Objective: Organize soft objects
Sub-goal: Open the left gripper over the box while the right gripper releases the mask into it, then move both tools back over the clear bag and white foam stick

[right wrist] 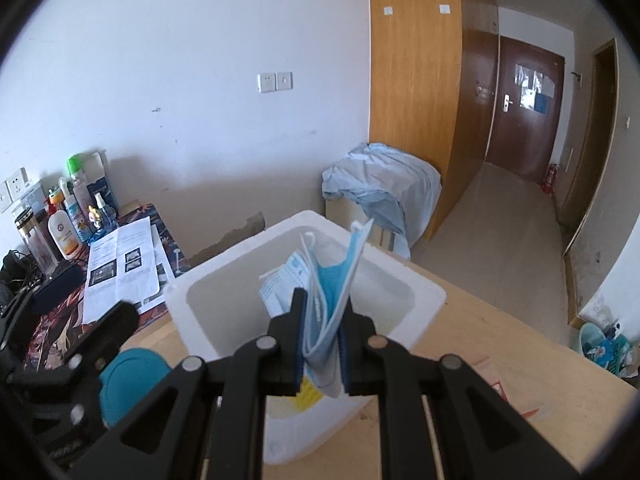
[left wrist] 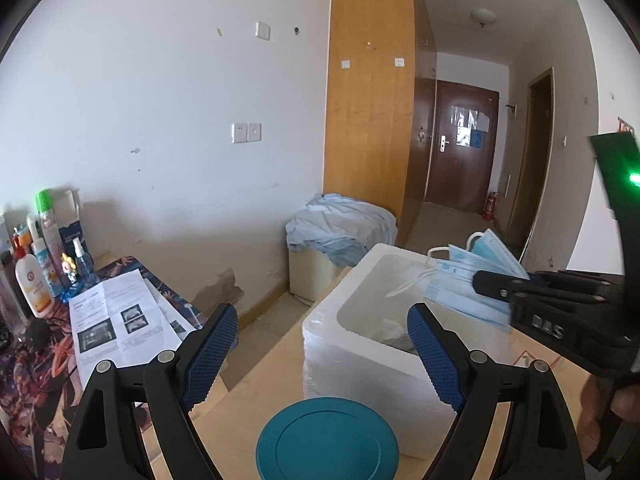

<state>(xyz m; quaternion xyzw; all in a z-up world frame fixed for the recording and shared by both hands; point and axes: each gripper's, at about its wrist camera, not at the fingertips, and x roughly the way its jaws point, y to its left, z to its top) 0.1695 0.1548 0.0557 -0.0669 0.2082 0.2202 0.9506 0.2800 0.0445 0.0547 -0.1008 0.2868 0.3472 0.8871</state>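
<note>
A stack of blue face masks [right wrist: 328, 300] is pinched between the pads of my right gripper [right wrist: 322, 316], which is shut on it above the open white foam box [right wrist: 224, 264]. From the left wrist view the same masks [left wrist: 468, 284] hang over the box's right rim [left wrist: 400, 256], held by the right gripper [left wrist: 496, 288]. My left gripper [left wrist: 322, 344] stands open and holds nothing, its blue pads [left wrist: 212, 348] to either side of the box's near wall. A round teal lid [left wrist: 328, 440] lies on the wooden table just below it.
Papers [left wrist: 108, 320], bottles [left wrist: 34, 276] and cables sit on a patterned cloth at the left. Beyond the table, a light blue sheet [left wrist: 344, 224] drapes over a low cabinet beside a tall wooden wardrobe [left wrist: 368, 80]. A hallway leads to a brown door [left wrist: 460, 148].
</note>
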